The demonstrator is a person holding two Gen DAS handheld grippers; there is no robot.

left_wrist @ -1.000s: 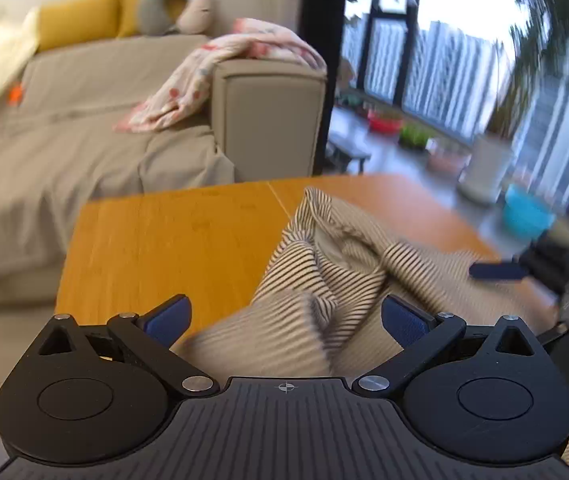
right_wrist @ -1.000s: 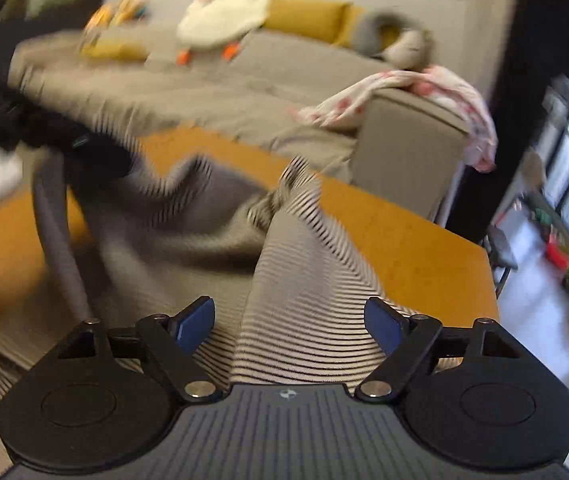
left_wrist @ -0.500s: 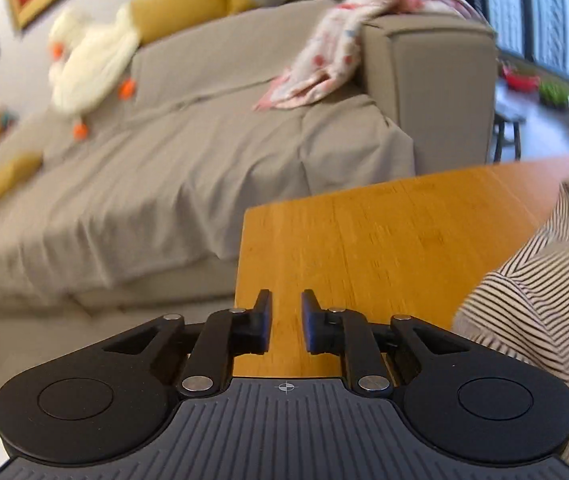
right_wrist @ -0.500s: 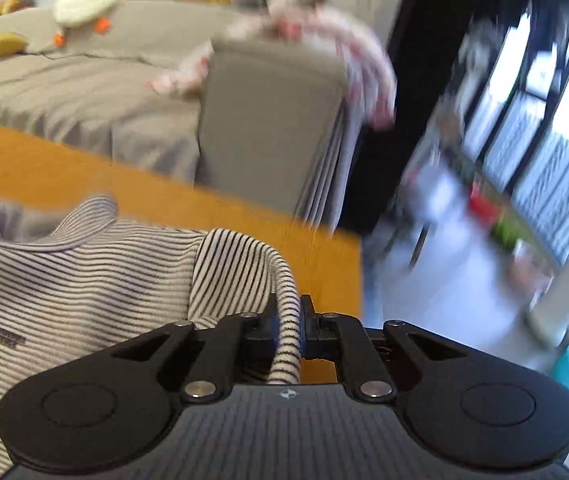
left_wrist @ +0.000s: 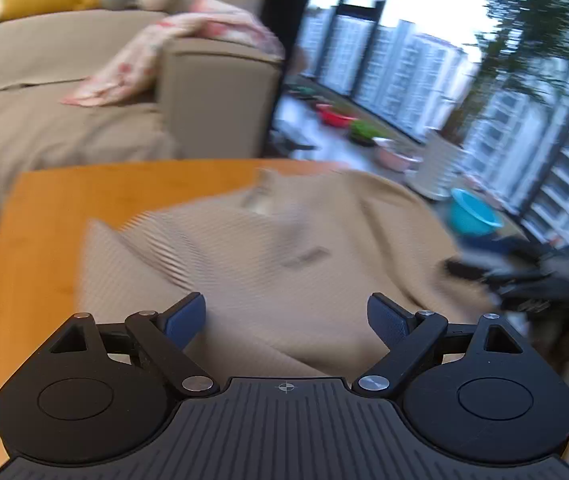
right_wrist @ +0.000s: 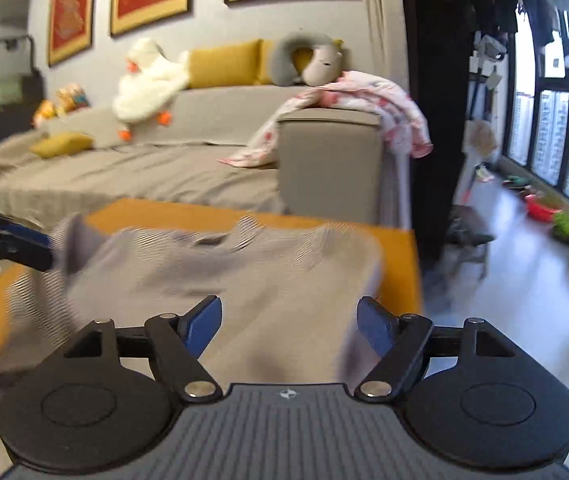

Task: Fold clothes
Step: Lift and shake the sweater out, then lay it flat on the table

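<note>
The left black 2-finger gripper (left_wrist: 286, 320) has its blue-padded jaws spread wide, gripping nothing. The right black 2-finger gripper (right_wrist: 289, 322) is likewise spread wide and empty, both levelled just above the striped garment (left_wrist: 268, 256).

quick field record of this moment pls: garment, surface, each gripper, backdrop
garment: striped beige-grey knit top, spread over the table, blurred by motion
surface: orange wooden table
left gripper: jaws open, hanging over the top with nothing between them
right gripper: jaws open, above the top's near edge, nothing held
backdrop: grey-beige fabric sofa behind the table, pink floral blanket draped over its armrest
fold state: cannot tell, cloth too blurred
</note>
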